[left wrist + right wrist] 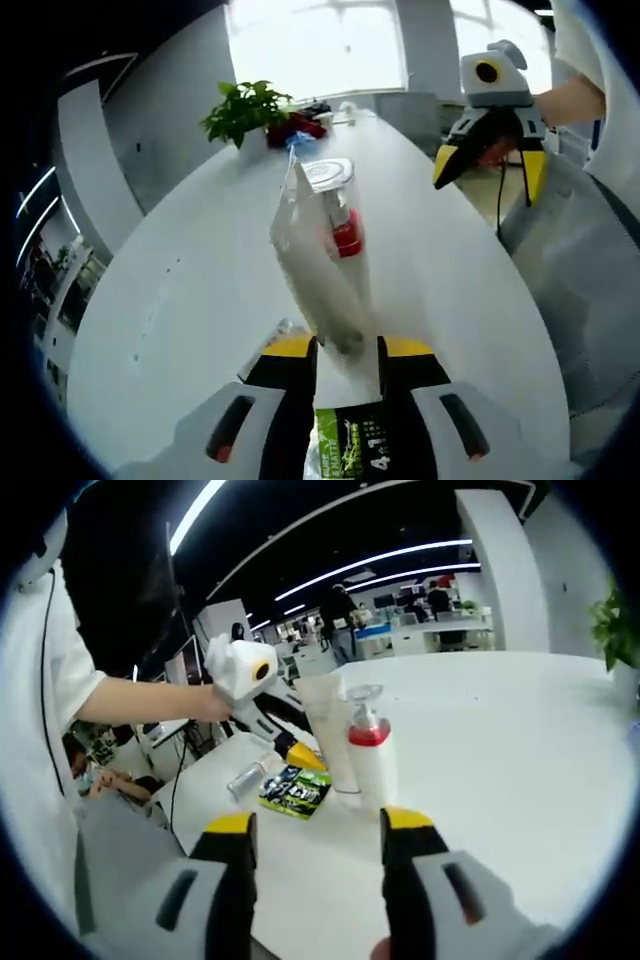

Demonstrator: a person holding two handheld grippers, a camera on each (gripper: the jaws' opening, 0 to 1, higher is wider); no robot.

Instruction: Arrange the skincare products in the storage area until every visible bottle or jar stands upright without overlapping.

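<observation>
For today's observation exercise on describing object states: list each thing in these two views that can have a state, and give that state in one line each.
Pump bottle: upright on the white table, red collar, clear cap on.
Clear plastic container: lifted off the table, tilted, held at its lower edge.
Left gripper: shut on the clear plastic container.
Right gripper: open, holding nothing.
Green packet: lying flat on the table.
Small clear bottle: lying on its side.
Potted plant: upright.

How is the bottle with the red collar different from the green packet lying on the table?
The pump bottle stands upright; the green packet lies flat. The bottle is white and round with a red collar; the packet is dark green, thin and printed. Both rest on the white table.
</observation>
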